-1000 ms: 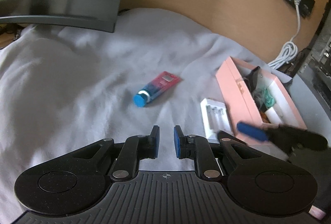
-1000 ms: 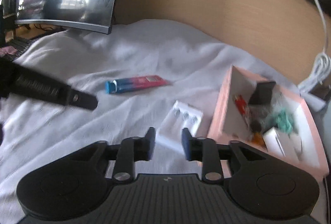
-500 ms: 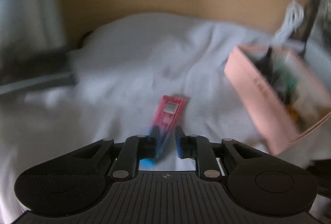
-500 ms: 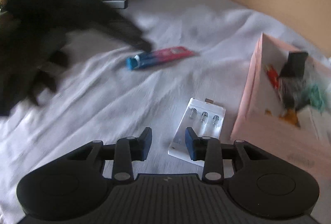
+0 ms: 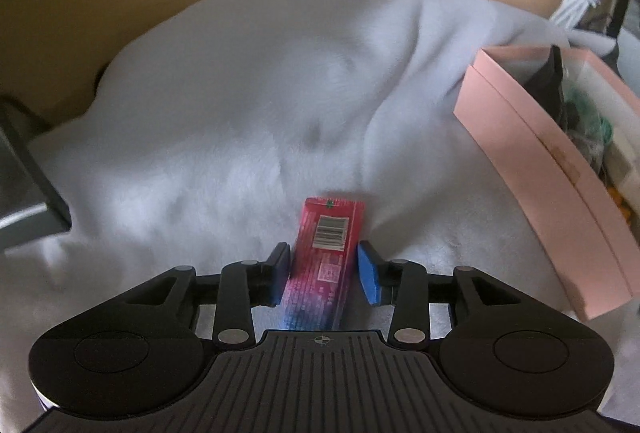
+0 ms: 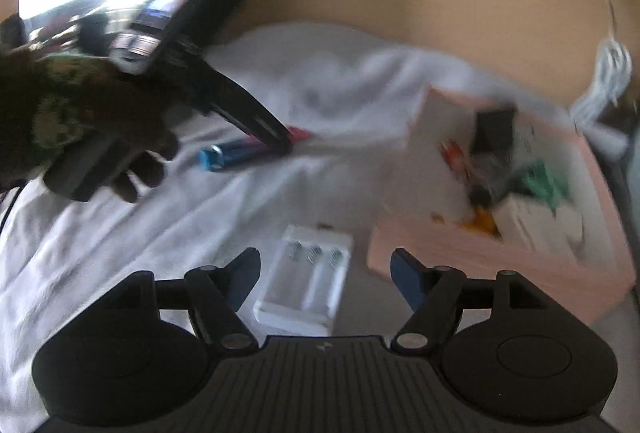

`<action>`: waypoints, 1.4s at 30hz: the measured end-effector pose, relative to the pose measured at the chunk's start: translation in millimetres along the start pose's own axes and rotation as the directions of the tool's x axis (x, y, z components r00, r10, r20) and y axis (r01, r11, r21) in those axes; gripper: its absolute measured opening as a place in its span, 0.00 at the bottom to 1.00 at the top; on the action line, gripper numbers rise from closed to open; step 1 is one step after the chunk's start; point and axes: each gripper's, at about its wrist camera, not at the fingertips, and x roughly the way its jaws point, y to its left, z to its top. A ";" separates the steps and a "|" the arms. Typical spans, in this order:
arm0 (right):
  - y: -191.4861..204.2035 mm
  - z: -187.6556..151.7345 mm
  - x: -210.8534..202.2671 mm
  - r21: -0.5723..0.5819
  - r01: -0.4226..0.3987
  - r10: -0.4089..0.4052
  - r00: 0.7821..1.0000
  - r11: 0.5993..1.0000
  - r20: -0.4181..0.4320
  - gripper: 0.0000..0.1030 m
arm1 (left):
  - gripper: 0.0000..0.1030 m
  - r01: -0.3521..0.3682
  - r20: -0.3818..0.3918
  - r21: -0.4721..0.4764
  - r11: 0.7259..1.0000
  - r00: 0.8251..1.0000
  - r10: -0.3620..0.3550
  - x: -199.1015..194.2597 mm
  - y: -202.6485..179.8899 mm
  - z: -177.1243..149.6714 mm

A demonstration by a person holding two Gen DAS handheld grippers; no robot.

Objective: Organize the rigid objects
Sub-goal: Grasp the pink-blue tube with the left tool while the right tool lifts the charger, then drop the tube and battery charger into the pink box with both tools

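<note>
Left gripper [image 5: 323, 275], jaws just opening, now straddles the toothpaste tube [image 5: 322, 265] on the white cloth [image 5: 224, 137] unclamped; right gripper [image 6: 323, 277] likewise widens around the white battery charger [image 6: 306, 283]—both pickups imminent.

Tube, charger and box lying on a cloth

The tube [image 5: 326, 265] is lying at lower centre on the cloth [image 5: 240, 105], the box [image 5: 536, 169] sitting at the right edge; the charger [image 6: 308, 281] is lying left of the box.

Left hand-held gripper [image 5: 323, 273] tilted downward, jaws just opening, tube between blue pads, right pad clear. Right hand-held gripper [image 6: 323, 273] angled down, jaws just widening, nothing gripped.
</note>
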 end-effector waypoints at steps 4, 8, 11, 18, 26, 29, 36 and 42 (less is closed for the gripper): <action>-9.4 -7.9 14.8 0.125 -0.026 0.032 0.998 0.992 -0.047 0.75 | 0.39 0.026 0.014 -0.030 0.999 1.000 -0.025 -5.0 3.7 -7.6; -8.2 -8.6 29.9 0.152 -0.030 0.041 0.997 0.988 -0.072 0.84 | 0.35 0.044 0.035 -0.041 0.998 0.998 -0.043 -20.1 4.2 -25.7; -4.8 -6.3 36.2 0.155 -0.041 0.054 0.995 0.987 -0.083 0.98 | 0.35 0.071 0.044 -0.075 0.995 0.997 -0.068 -36.9 4.8 -48.3; 5.5 3.1 44.3 0.084 -0.031 0.043 0.988 0.996 -0.145 1.00 | 0.35 0.101 0.040 -0.207 0.973 0.995 -0.095 -87.7 -1.2 -113.2; 15.8 6.9 43.7 -0.049 -0.031 0.026 0.996 0.998 -0.090 0.48 | 0.35 0.095 0.038 -0.275 0.957 0.995 -0.088 -119.8 -22.9 -153.2; 11.8 9.0 35.8 -0.060 -0.074 0.066 0.990 0.995 -0.125 0.46 | 0.35 0.097 0.029 -0.254 0.962 0.995 -0.092 -127.4 -35.0 -161.0; -5.5 -6.1 -29.6 -0.092 -0.114 0.105 0.990 0.989 -0.093 0.46 | 0.35 0.172 0.012 -0.195 0.966 0.985 -0.173 -144.9 -73.8 -170.2; -36.7 -27.4 -101.3 -0.100 -0.042 0.040 0.999 0.994 -0.024 0.46 | 0.35 0.288 0.015 -0.107 0.952 0.958 -0.288 -160.1 -118.0 -160.5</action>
